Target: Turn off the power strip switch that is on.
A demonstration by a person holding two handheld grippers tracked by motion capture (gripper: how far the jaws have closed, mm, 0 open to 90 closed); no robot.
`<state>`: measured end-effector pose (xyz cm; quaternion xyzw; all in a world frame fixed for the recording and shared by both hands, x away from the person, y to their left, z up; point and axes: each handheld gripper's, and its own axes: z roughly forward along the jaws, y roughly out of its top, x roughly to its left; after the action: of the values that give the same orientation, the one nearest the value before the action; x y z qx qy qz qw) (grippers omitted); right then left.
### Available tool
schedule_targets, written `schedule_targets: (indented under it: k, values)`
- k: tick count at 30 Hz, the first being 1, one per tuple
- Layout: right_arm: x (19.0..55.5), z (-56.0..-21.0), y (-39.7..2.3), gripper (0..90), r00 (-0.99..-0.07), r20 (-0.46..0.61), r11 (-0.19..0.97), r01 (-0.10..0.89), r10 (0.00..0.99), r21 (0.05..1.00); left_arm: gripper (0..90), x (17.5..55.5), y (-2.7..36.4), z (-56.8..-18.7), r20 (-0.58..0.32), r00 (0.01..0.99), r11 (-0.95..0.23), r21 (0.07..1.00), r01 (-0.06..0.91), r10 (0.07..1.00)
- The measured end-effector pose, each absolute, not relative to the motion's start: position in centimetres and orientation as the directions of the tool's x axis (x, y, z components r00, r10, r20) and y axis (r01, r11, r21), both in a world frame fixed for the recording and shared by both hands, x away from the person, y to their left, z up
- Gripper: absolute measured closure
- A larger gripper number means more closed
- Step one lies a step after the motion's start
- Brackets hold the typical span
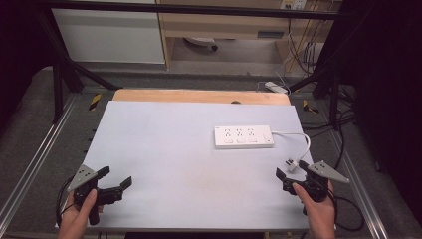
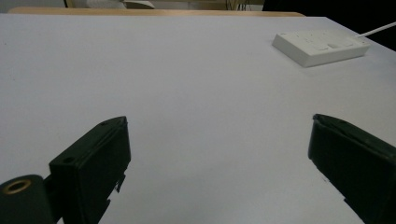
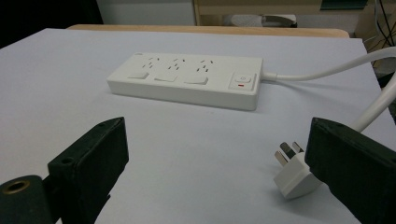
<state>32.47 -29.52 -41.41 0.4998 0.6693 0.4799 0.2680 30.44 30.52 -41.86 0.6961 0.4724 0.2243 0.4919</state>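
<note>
Nothing was started yet. Left gripper (image 1: 113, 183) and right gripper (image 1: 287, 175) sat at the near corners, jaws apart, empty. Power strip (image 1: 244, 136) lay far right on the table (image 1: 164, 144); its plug (image 3: 295, 173) lay just beside the right gripper. Next prob. a grasp of the plug w/ the right gripper.

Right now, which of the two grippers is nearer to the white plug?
The right gripper: the white plug lies on the table just ahead of its open jaws, while the left gripper is at the opposite corner.
</note>
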Motion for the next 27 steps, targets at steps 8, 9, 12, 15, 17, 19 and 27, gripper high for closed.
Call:
schedule_targets:
  k: [8,9,12,15,17,19,27]
  values:
    - [33.6,-41.0,-28.8,5.1,-0.373,0.084,0.093,0.433,0.924,0.897,5.7,30.4,30.5,-41.8,-0.149,0.452,-0.071,0.897,0.435,0.88]
    - [33.7,-40.7,-28.7,5.6,-0.377,0.075,0.103,0.429,0.923,0.897,5.7,30.4,30.5,-41.8,-0.146,0.452,-0.074,0.897,0.435,0.88]
    - [34.0,-39.7,-28.4,5.8,-0.384,0.064,0.109,0.414,0.921,0.904,5.7,30.4,30.4,-41.8,-0.136,0.454,-0.084,0.898,0.431,0.88]
    - [34.5,-38.9,-28.3,5.8,-0.392,0.069,0.11,0.415,0.917,0.903,5.7,30.4,30.3,-41.8,-0.134,0.453,-0.084,0.899,0.43,0.881]
    - [34.8,-38.5,-28.1,5.8,-0.399,0.07,0.112,0.415,0.914,0.903,5.7,30.4,30.4,-41.8,-0.135,0.453,-0.083,0.899,0.429,0.881]
    - [35.0,-38.1,-28.0,5.8,-0.404,0.069,0.116,0.416,0.912,0.902,5.7,30.4,30.4,-41.8,-0.135,0.455,-0.084,0.9,0.428,0.88]
    - [35.8,-37.0,-27.5,6.0,-0.415,0.064,0.126,0.415,0.908,0.901,5.7,30.4,30.3,-41.9,-0.128,0.461,-0.095,0.898,0.429,0.878]
